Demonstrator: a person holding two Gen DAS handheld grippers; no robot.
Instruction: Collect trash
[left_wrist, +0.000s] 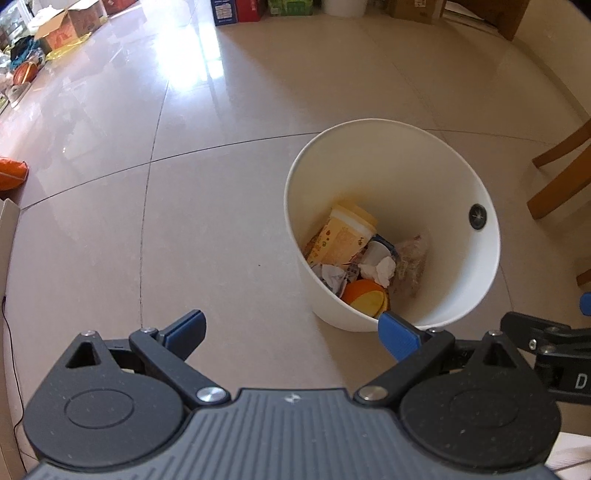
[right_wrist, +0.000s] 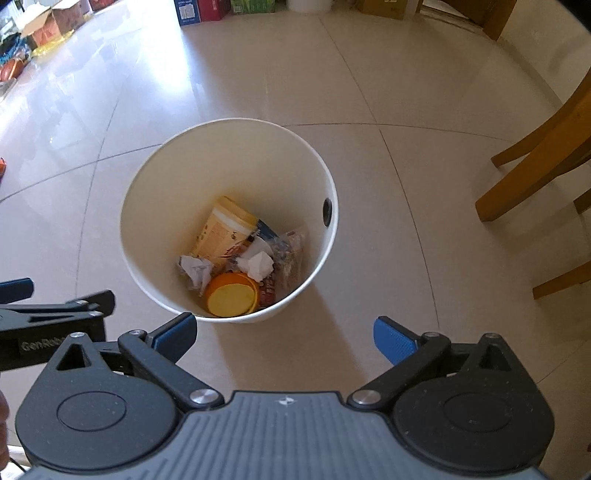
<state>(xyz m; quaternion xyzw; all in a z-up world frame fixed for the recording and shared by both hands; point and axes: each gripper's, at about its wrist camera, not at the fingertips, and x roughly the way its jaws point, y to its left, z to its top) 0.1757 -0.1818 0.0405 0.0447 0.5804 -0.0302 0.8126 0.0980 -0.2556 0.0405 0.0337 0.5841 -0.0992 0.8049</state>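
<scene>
A white round bin (left_wrist: 399, 155) (right_wrist: 236, 147) stands on the tiled floor. Inside lie a yellow cup (left_wrist: 341, 236) (right_wrist: 223, 230), crumpled white paper (left_wrist: 380, 271) (right_wrist: 258, 266), an orange lid (left_wrist: 365, 297) (right_wrist: 231, 297) and a clear wrapper (right_wrist: 290, 254). My left gripper (left_wrist: 291, 332) hangs open above the floor, left of the bin, with nothing between its blue pads. My right gripper (right_wrist: 284, 334) is open and empty too, just in front of the bin's near rim. Each gripper shows at the edge of the other's view.
Wooden chair legs (right_wrist: 535, 155) (left_wrist: 554, 181) stand to the right of the bin. Cardboard boxes (left_wrist: 66, 26) and clutter line the far left; more boxes (right_wrist: 192, 11) sit along the far wall. An orange object (left_wrist: 11, 171) lies at the left edge.
</scene>
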